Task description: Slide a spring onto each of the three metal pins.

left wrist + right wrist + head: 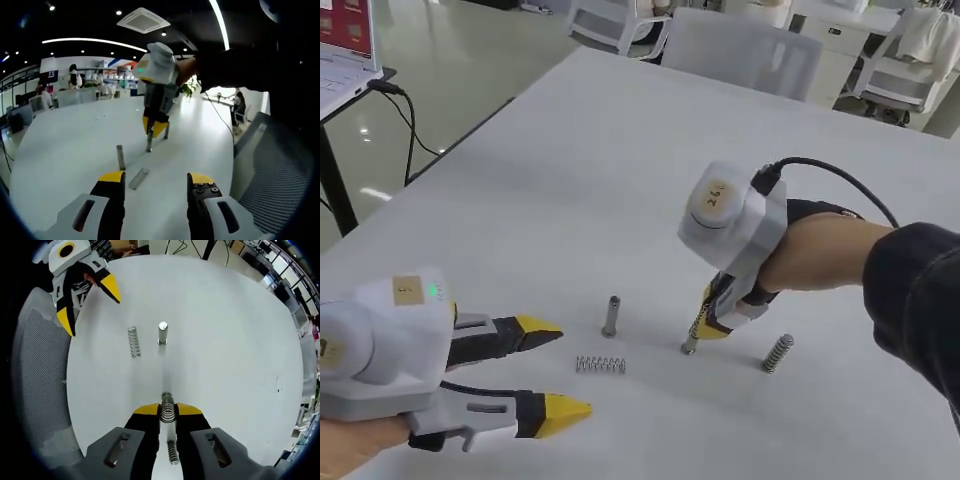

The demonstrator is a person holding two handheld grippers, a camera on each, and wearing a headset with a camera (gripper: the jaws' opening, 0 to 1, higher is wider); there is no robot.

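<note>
Three metal pins stand on the white table [620,180]. The left pin [611,316] [162,333] is bare, and a loose spring [600,364] [138,178] [133,341] lies flat beside it. My right gripper [705,326] [168,414] is shut on a spring [168,404] that sits over the top of the middle pin [690,346] [149,144]. The right pin [778,352] carries a spring. My left gripper [560,367] [156,180] is open with nothing between its yellow-tipped fingers, a short way left of the loose spring.
Grey chairs [740,45] stand along the table's far edge. A laptop [345,50] with a cable sits on a side desk at the upper left. A mesh chair [275,190] is close to the table's near side.
</note>
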